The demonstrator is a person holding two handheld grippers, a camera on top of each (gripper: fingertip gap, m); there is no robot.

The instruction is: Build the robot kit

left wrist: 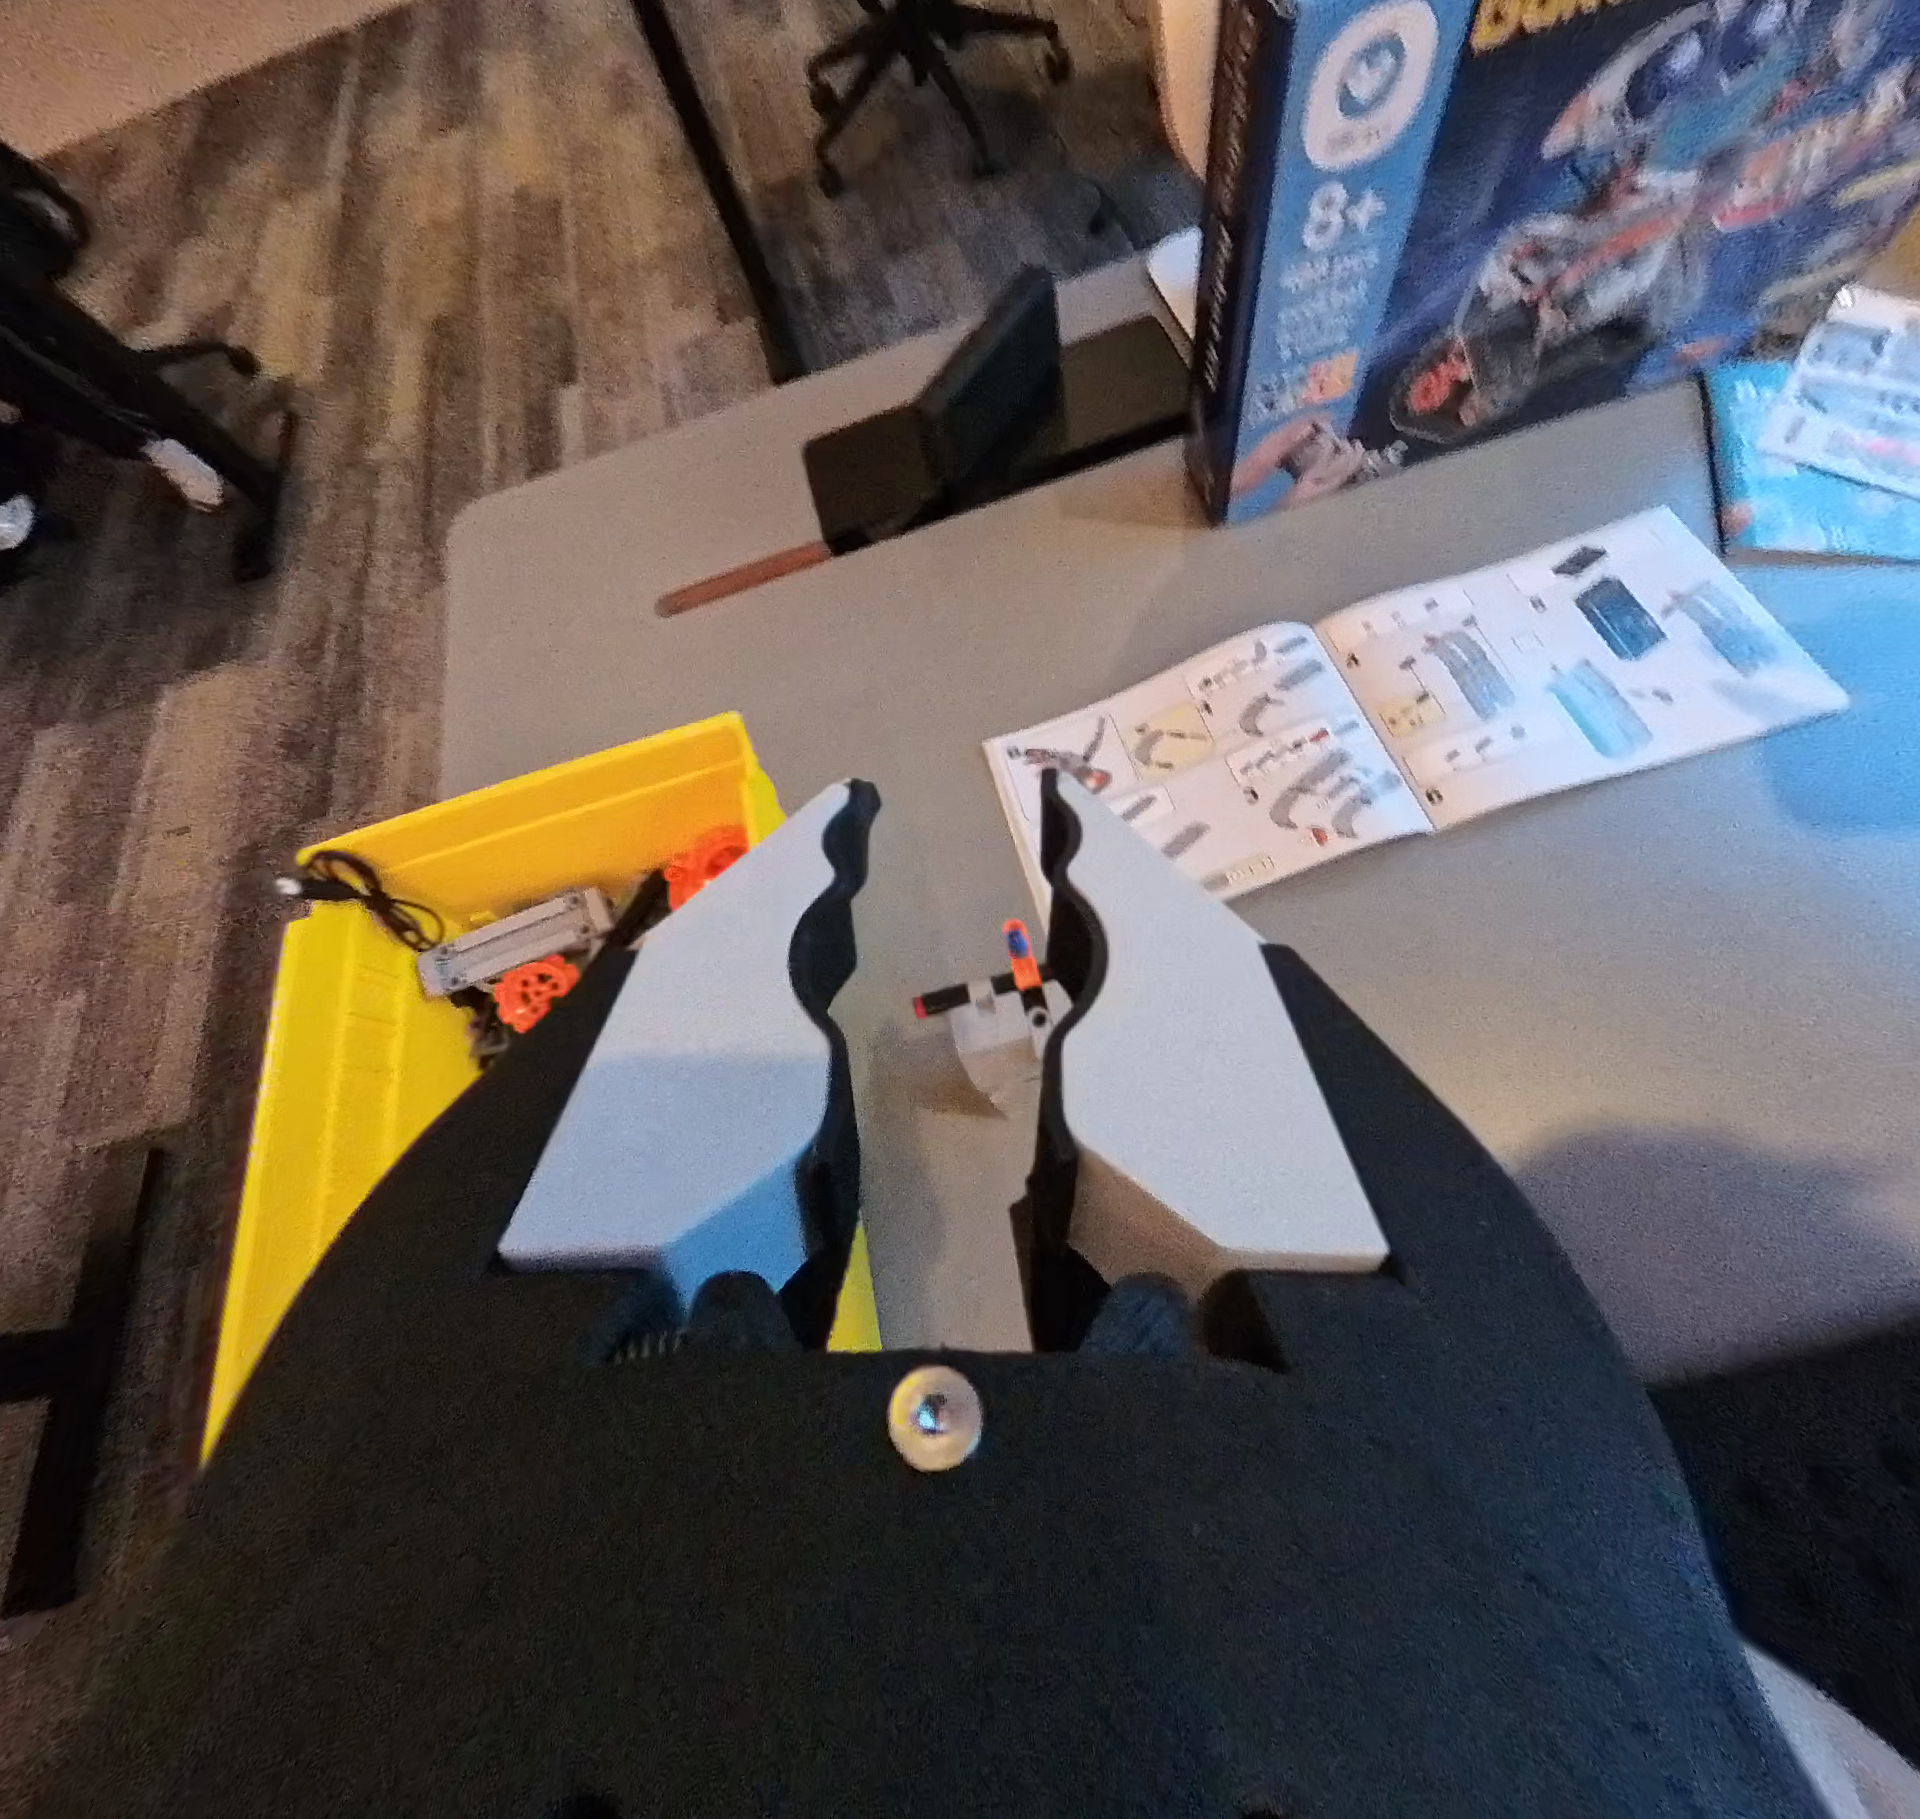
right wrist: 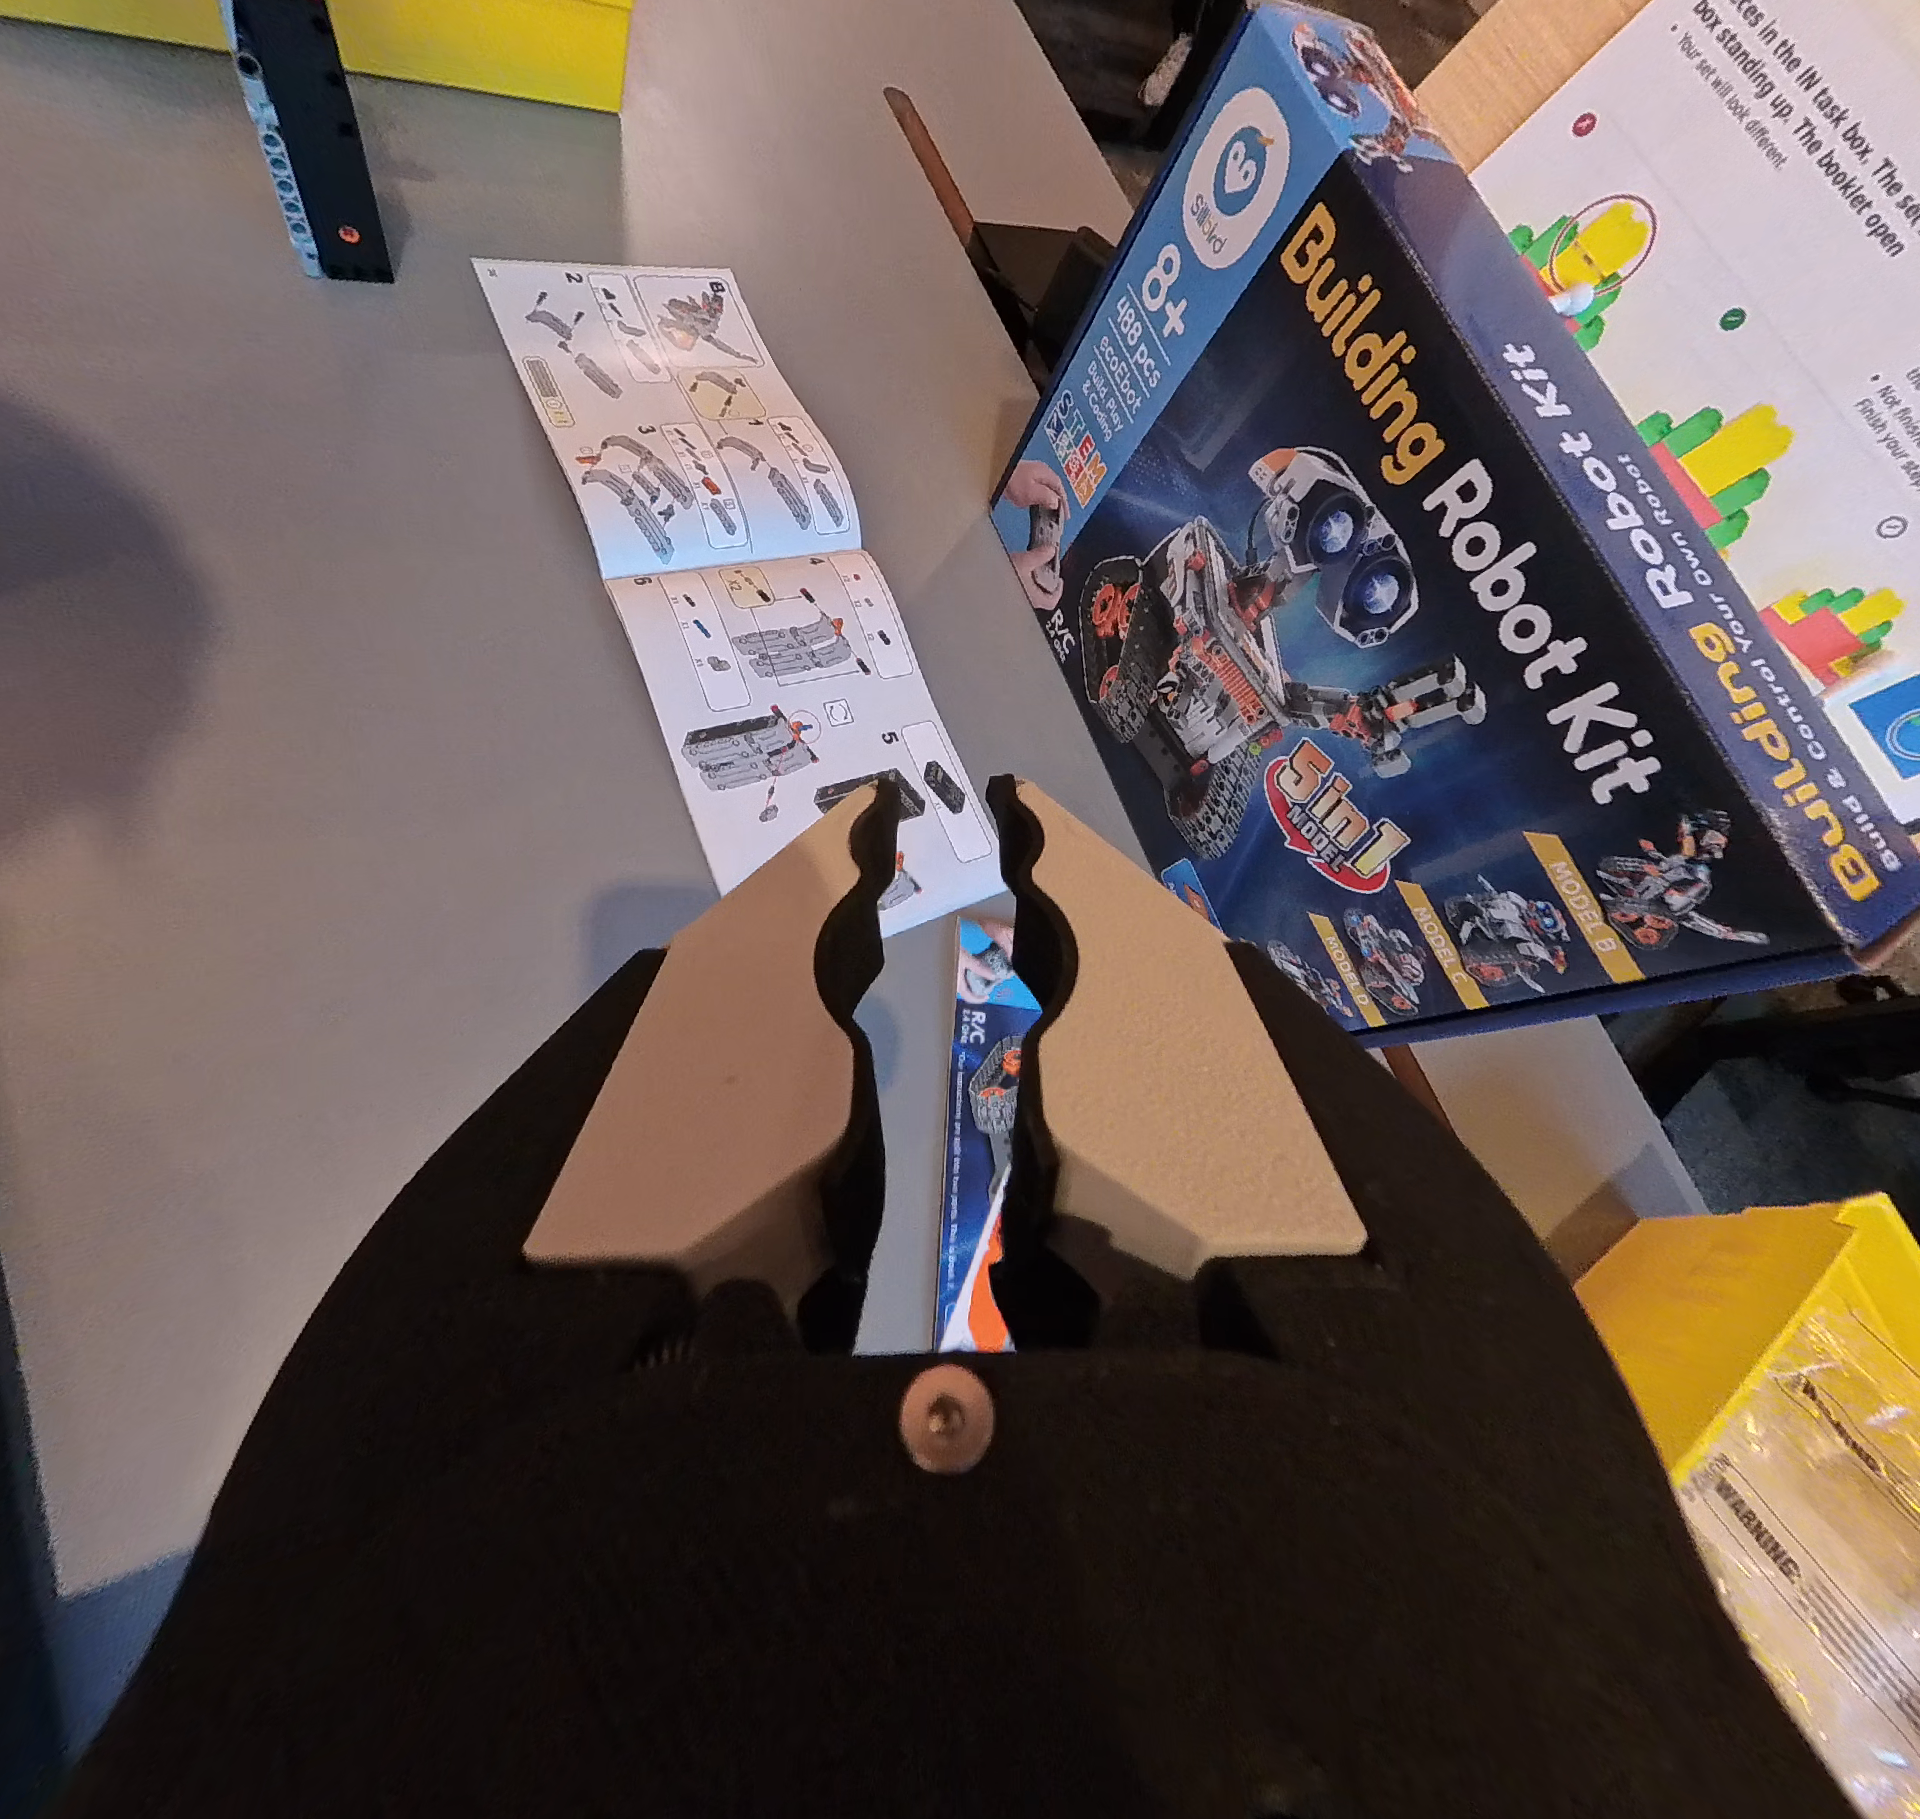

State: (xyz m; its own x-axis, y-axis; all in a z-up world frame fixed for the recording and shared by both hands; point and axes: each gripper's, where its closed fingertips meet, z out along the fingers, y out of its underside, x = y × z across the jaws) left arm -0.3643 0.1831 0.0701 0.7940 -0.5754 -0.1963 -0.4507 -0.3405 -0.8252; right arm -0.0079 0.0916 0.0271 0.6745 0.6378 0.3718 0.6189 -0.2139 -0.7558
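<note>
Grey-fingered left tool spread above small brick assembly; right tool slightly parted, empty

Yellow bin, open booklet, kit box, perhaps an office chair.

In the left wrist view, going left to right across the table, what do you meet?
Yellow bin of parts → left gripper, open → small grey and orange brick piece between its fingers → open instruction booklet → tall kit box standing behind it, toward the right.
</note>
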